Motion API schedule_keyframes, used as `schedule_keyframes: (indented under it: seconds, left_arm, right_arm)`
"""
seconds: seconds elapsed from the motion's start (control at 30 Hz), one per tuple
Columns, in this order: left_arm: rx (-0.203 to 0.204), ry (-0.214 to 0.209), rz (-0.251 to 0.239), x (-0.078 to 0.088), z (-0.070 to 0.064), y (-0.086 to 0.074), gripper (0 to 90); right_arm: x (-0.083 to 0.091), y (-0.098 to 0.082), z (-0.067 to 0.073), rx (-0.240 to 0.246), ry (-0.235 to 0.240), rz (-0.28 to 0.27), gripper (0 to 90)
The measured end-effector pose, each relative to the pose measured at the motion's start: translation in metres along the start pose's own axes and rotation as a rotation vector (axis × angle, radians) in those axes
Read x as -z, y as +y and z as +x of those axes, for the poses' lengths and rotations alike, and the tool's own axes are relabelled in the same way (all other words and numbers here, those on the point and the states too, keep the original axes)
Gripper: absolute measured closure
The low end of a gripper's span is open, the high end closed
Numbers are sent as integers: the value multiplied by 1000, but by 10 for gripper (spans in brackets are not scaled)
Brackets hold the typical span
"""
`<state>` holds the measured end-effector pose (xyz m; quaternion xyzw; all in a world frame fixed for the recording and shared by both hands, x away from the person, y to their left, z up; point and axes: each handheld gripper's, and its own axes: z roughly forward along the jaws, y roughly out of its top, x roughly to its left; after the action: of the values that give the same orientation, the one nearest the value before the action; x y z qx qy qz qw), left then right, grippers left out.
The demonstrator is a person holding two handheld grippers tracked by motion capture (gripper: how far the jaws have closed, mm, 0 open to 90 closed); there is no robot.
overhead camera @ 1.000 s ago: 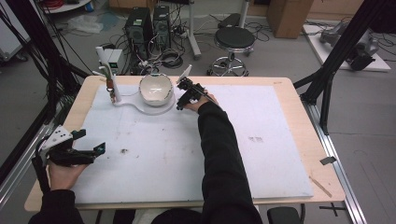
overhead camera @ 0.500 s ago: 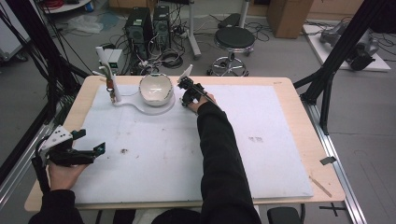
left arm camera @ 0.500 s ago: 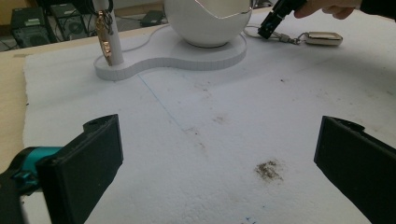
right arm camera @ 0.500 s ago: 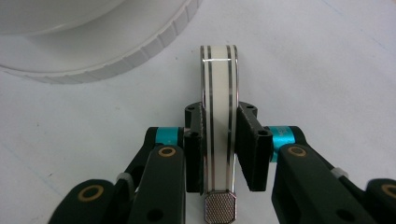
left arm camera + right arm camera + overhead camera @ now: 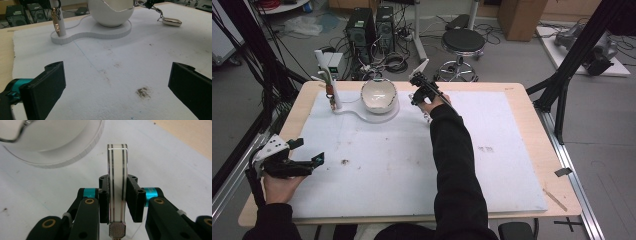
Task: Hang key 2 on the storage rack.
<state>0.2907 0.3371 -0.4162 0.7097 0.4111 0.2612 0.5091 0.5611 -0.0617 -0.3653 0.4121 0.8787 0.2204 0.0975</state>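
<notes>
High view: the right gripper (image 5: 416,87) sits at the far middle of the white foam mat (image 5: 492,195), just right of the white egg-shaped bowl (image 5: 378,94) on its flat white stand (image 5: 362,110). A thin white post (image 5: 334,95) hung with trinkets rises at the stand's left end. The left gripper (image 5: 314,162) rests at the near left corner, close to the mat's left edge. The middle and right of the mat lie bare.

Left gripper view: its black jaws stand wide apart with only stained foam between them. Far off, a small silver clasp on a chain (image 5: 171,21) hangs just right of the bowl (image 5: 110,12).

Right gripper view: the jaws are clamped on a slim white slab with dark edge stripes and a knurled metal knob (image 5: 117,187), held edge-on and upright, the bowl's stand (image 5: 75,152) lying at far left.
</notes>
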Motion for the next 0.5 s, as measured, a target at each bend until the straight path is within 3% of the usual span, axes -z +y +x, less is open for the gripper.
schedule_keyframes:
  seconds: [0.2,0.5]
  left_arm:
    - [2,0,2,0,1,0,17]
    - [-3,1,-3,2,-1,0,17]
  right_arm:
    - [18,-1,3,-16,30,-39,741]
    - [54,-3,19,24,27,-99,741]
